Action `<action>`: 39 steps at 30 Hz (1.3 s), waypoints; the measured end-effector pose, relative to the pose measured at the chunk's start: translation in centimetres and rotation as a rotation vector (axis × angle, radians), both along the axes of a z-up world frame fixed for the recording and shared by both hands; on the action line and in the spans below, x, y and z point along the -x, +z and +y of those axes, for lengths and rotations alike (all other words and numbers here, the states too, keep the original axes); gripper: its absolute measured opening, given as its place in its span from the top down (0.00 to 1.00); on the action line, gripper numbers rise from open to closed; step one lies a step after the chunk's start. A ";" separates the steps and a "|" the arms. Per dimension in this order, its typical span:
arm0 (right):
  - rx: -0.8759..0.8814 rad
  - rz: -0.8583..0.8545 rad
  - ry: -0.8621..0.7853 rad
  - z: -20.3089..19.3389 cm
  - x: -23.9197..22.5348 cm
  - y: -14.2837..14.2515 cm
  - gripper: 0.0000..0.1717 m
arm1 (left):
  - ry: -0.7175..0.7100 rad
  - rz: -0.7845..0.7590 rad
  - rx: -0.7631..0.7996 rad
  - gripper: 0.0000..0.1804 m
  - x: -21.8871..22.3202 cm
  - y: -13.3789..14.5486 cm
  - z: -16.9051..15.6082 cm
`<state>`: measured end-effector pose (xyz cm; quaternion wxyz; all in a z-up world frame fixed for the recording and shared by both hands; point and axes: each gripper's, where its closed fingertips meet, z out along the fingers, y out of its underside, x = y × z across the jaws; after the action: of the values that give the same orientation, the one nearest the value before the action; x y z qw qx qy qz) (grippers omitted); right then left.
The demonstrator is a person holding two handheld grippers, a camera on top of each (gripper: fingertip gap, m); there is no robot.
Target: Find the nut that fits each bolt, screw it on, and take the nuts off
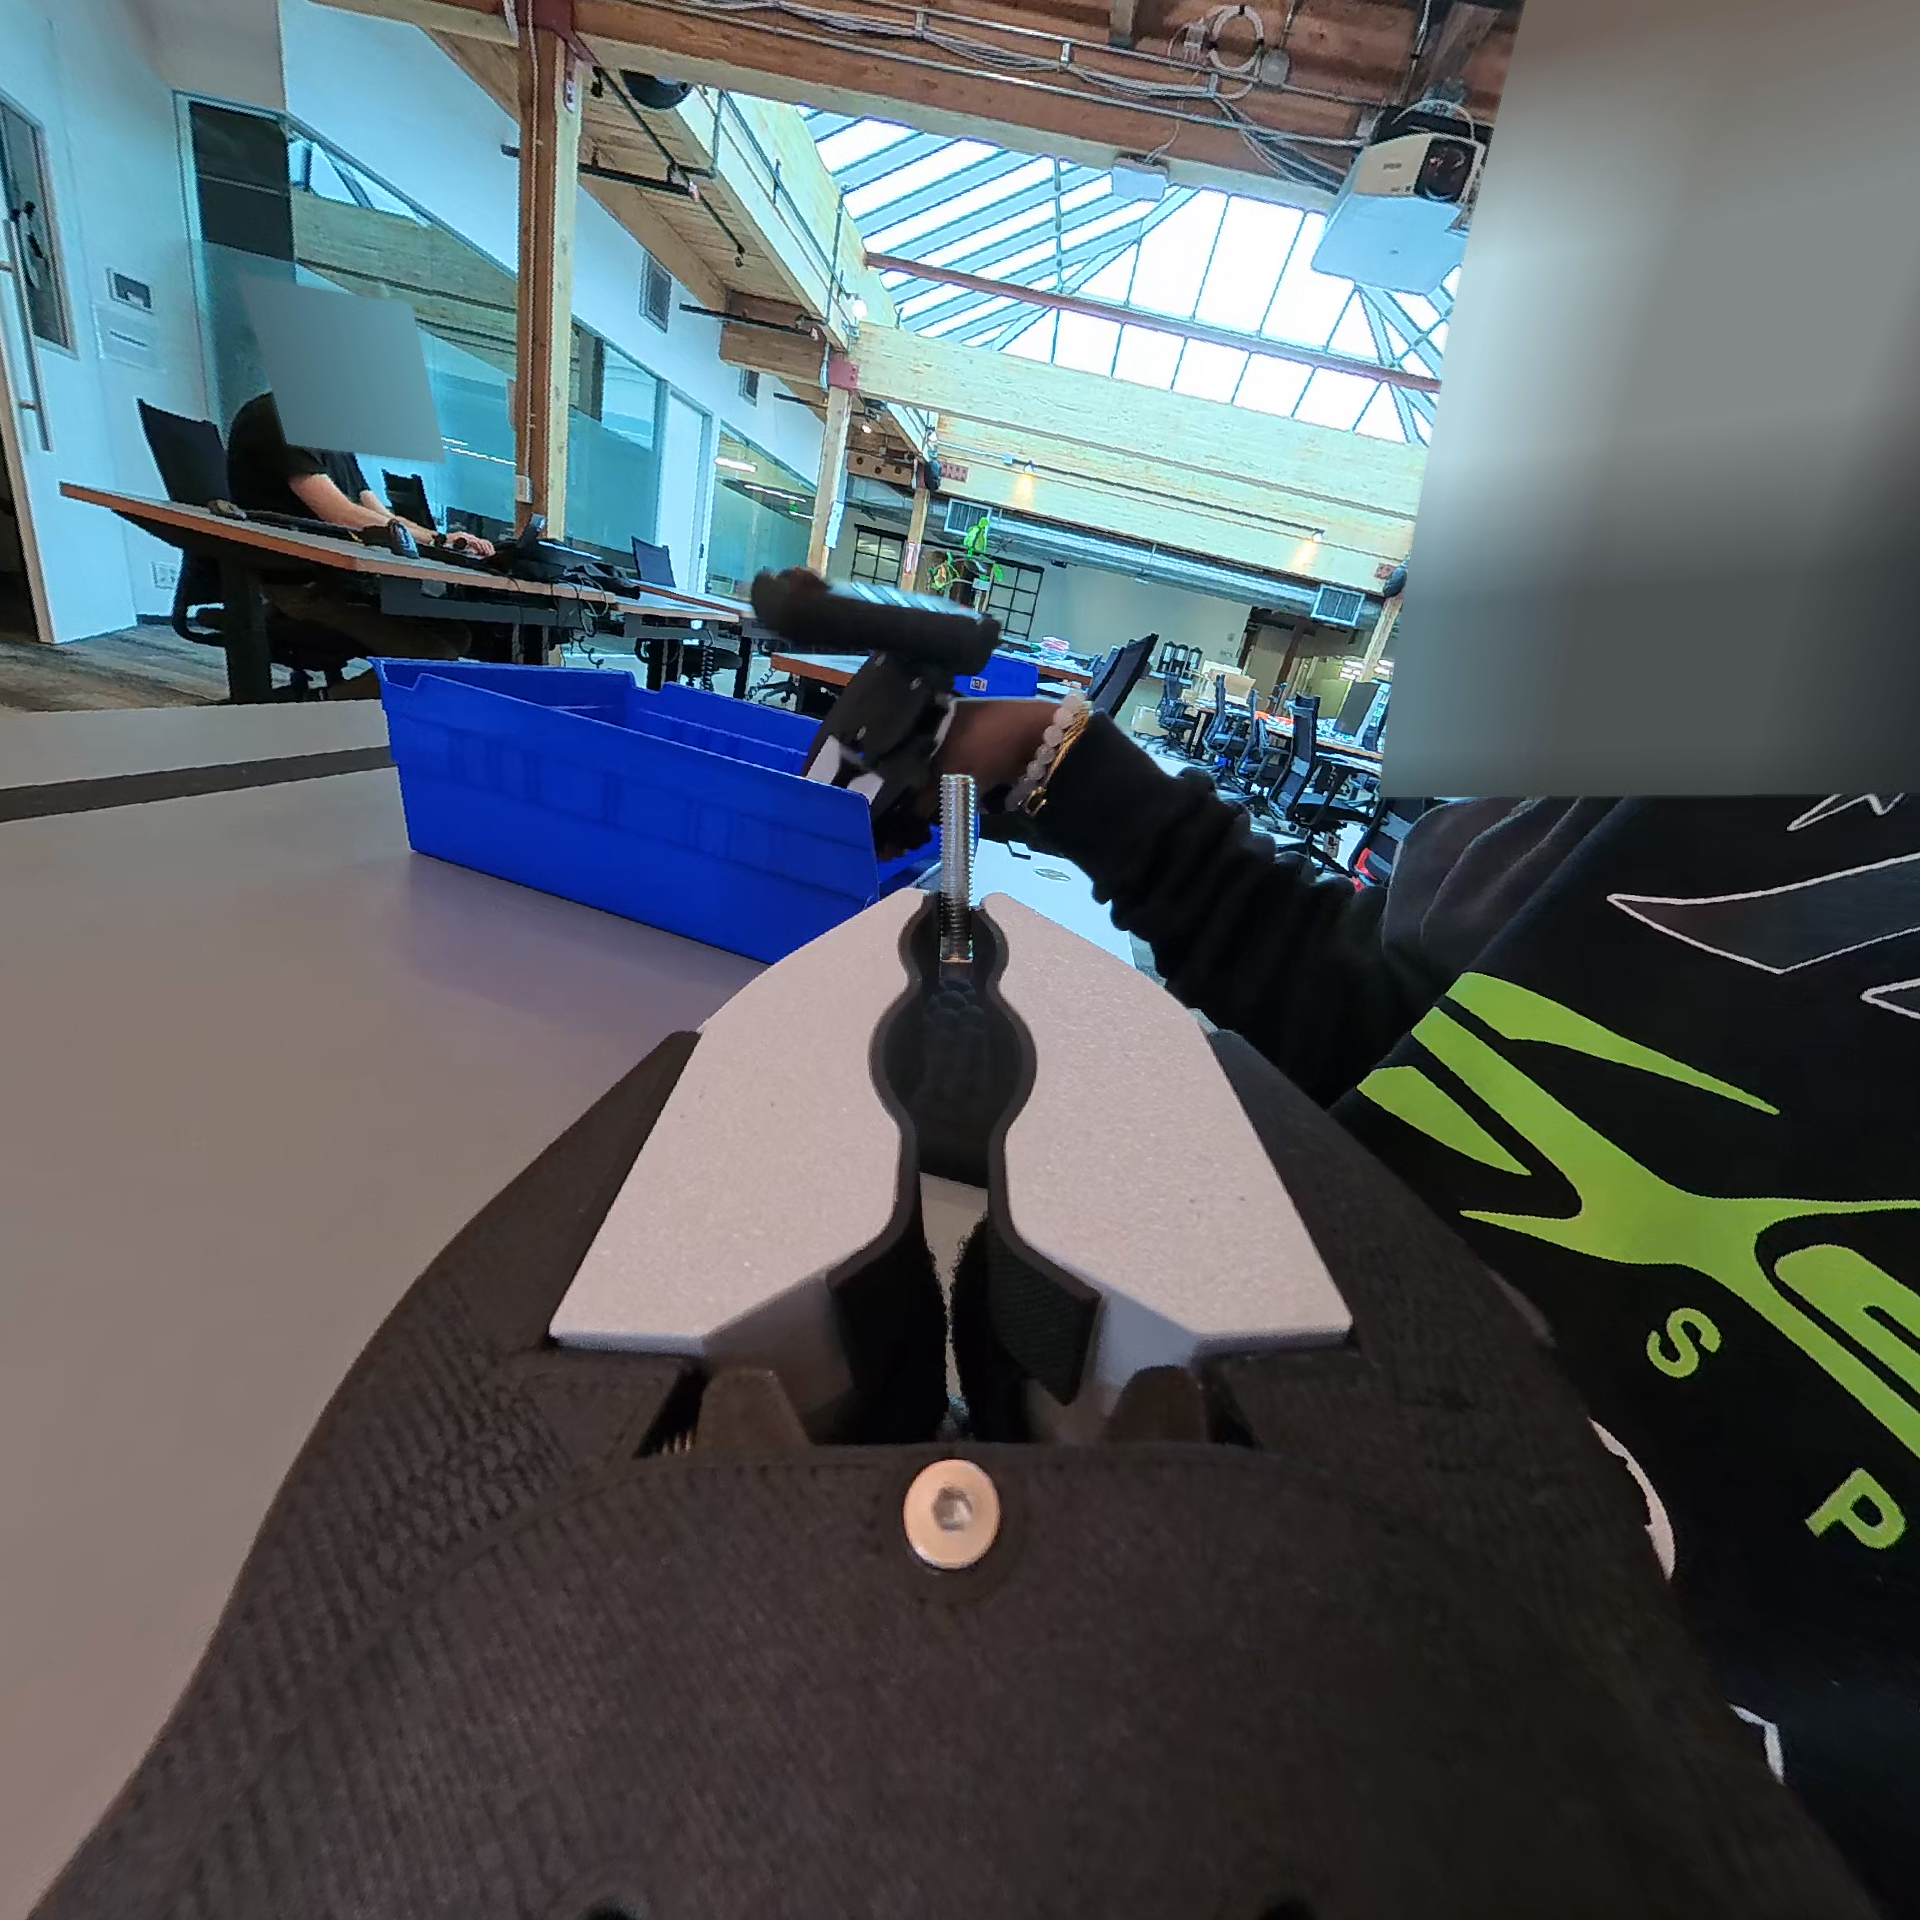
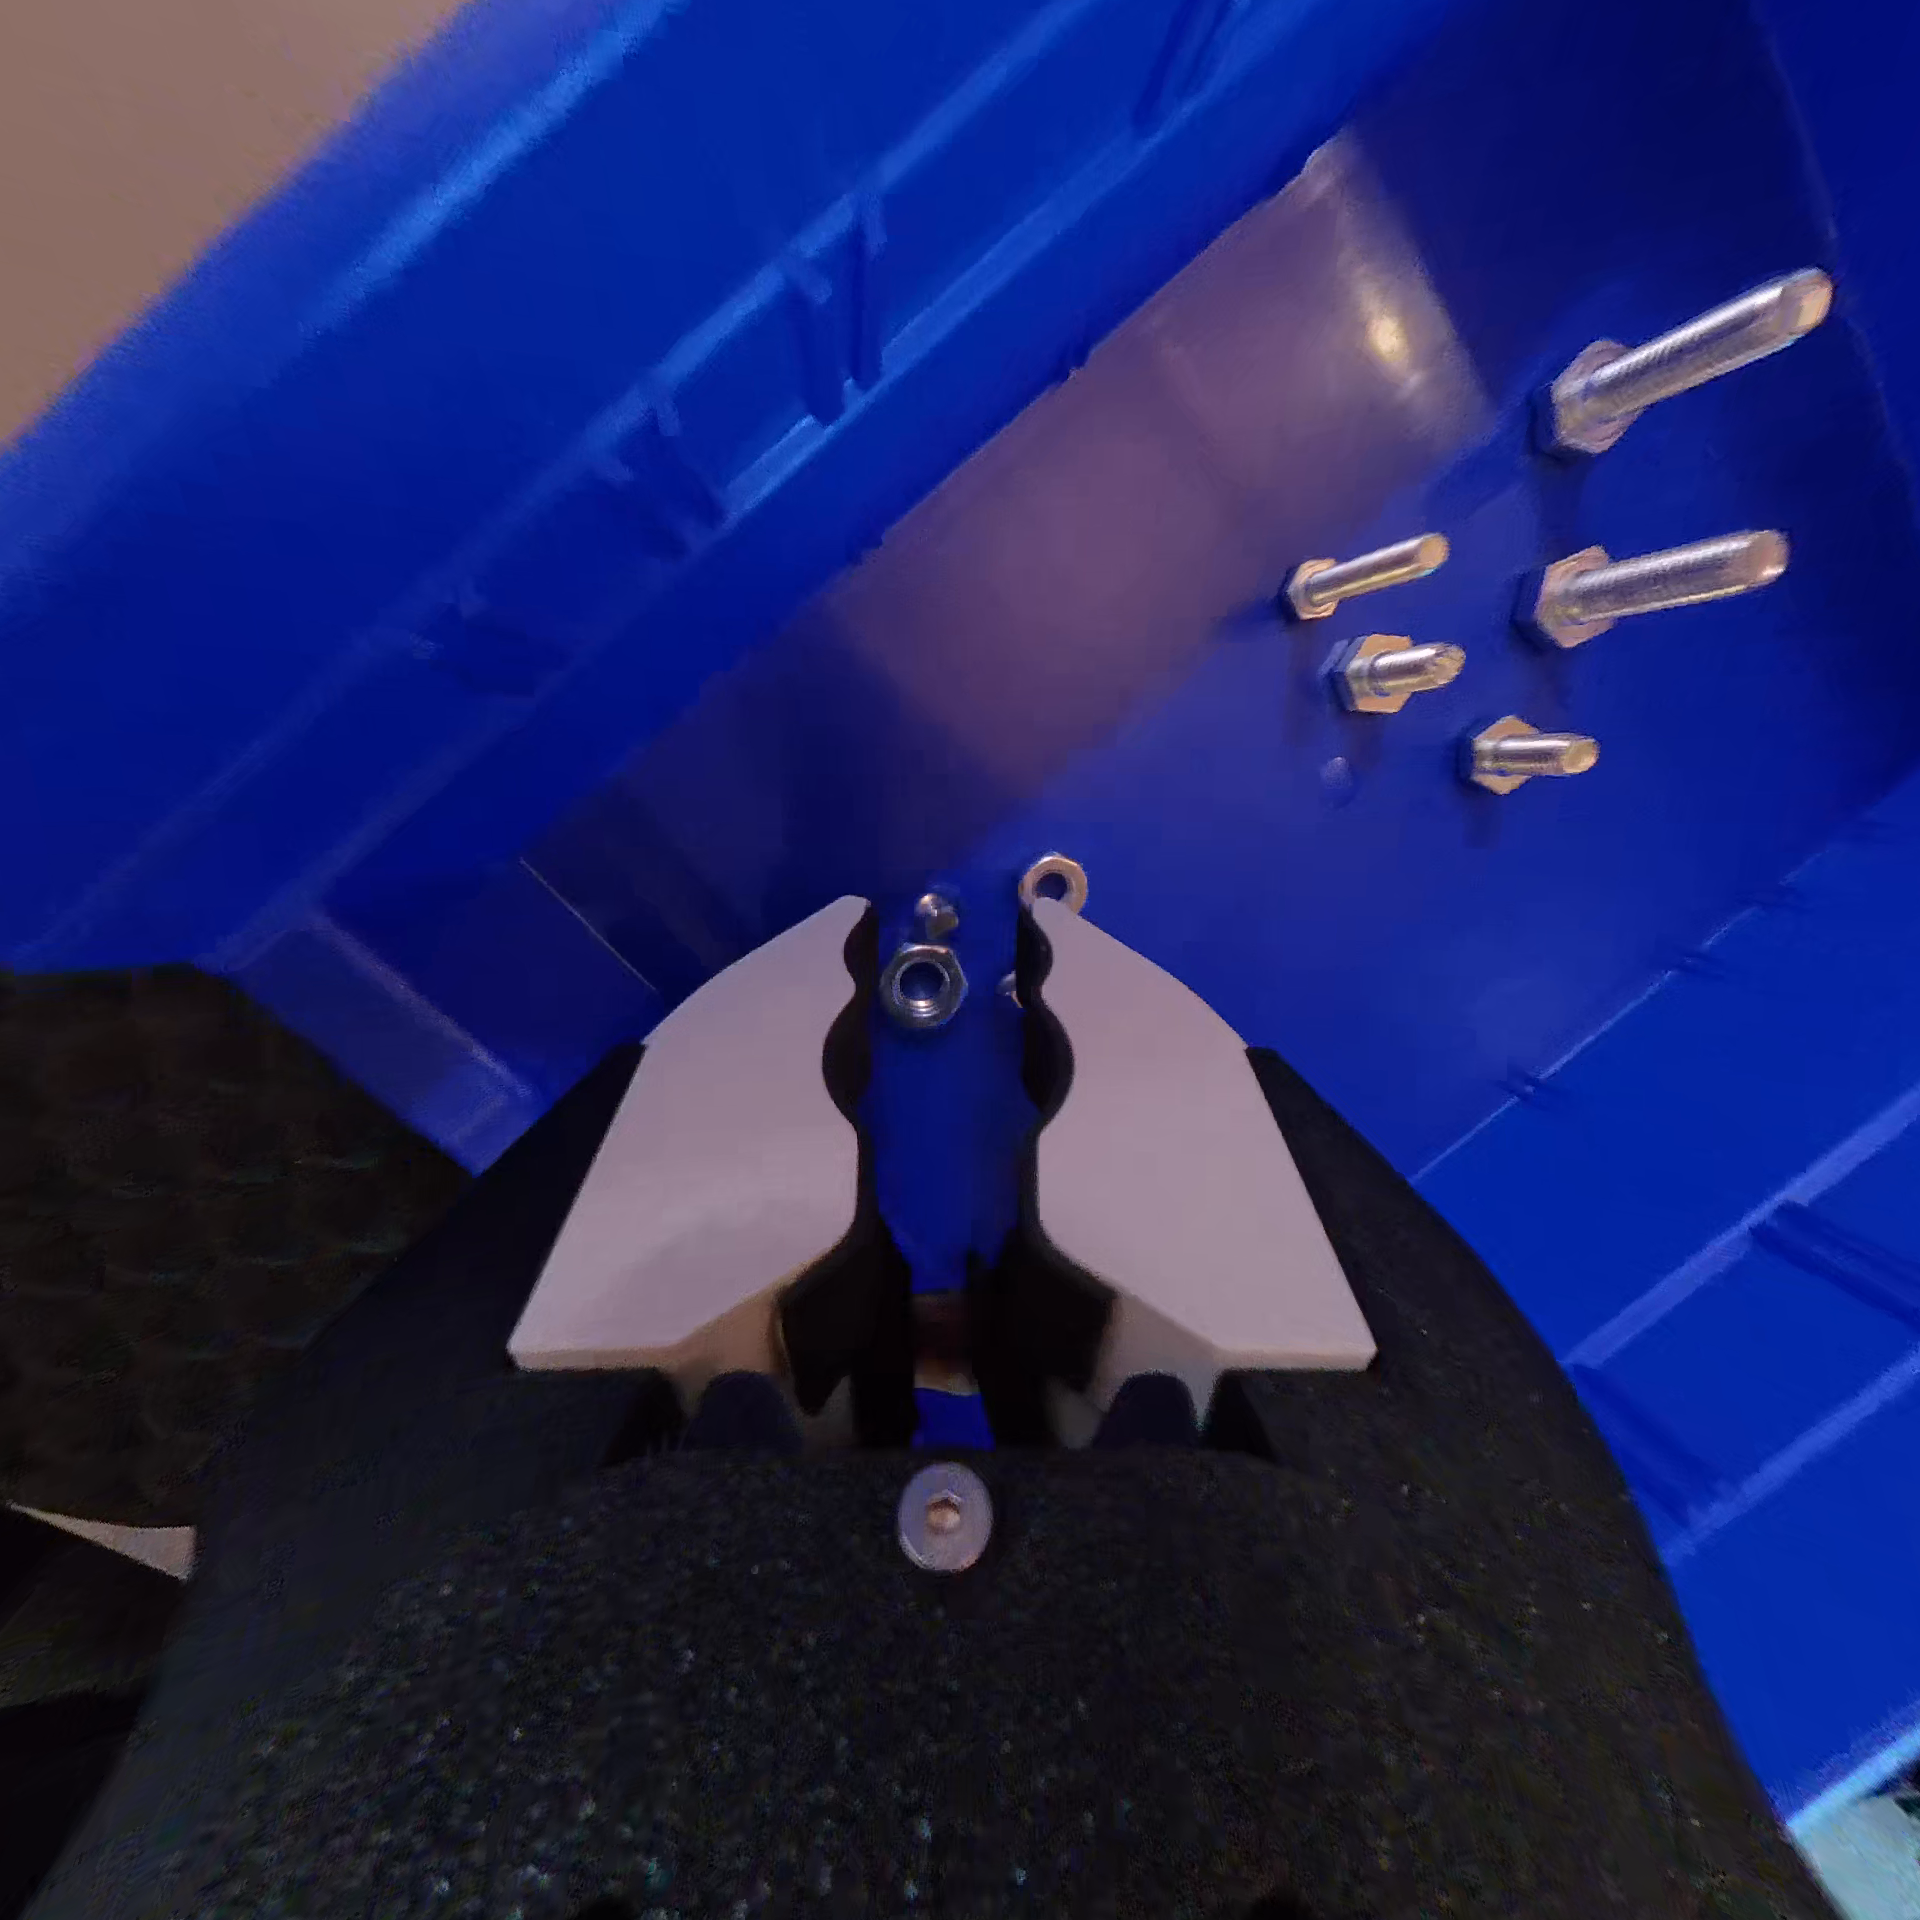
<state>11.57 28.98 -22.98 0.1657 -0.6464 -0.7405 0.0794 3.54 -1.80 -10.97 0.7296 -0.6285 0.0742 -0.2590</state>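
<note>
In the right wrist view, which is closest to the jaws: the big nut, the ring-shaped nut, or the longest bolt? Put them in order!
1. The big nut: lies between the open jaws, nearer the left one.
2. The ring-shaped nut: just past the right jaw's tip.
3. The longest bolt: far off at upper right on the blue bin's floor.

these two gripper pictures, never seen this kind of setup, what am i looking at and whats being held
No robot here: a person holds a two-finger gripper in each hand, and each carries a camera looking along its fingers.

The left wrist view looks across a grey table toward a blue bin. The left gripper is shut on a silver bolt, threaded end pointing up. Farther off, the person's hand dips the other gripper into the bin.

The right wrist view looks down into the bin. The right gripper is open, with a loose nut between its fingers, apparently not gripped. Five bolts stand farther back.
</note>
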 end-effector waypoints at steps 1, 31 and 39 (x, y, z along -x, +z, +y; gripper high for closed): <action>-0.014 0.035 -0.009 0.0 0.1 0.7 0.85 | -0.001 0.002 0.001 0.97 0.0 0.0 0.0; 0.602 0.797 0.708 -31.3 8.7 13.5 0.97 | -0.007 0.056 0.024 0.97 -0.7 -0.5 0.2; 0.299 0.901 0.447 -20.7 8.3 16.5 0.97 | 0.060 0.005 0.011 0.77 0.5 -0.1 0.4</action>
<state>3.24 8.27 -6.47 0.3528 -0.3911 -0.6961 0.4878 3.01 -1.36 -11.07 0.7335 -0.6351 0.0556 -0.2356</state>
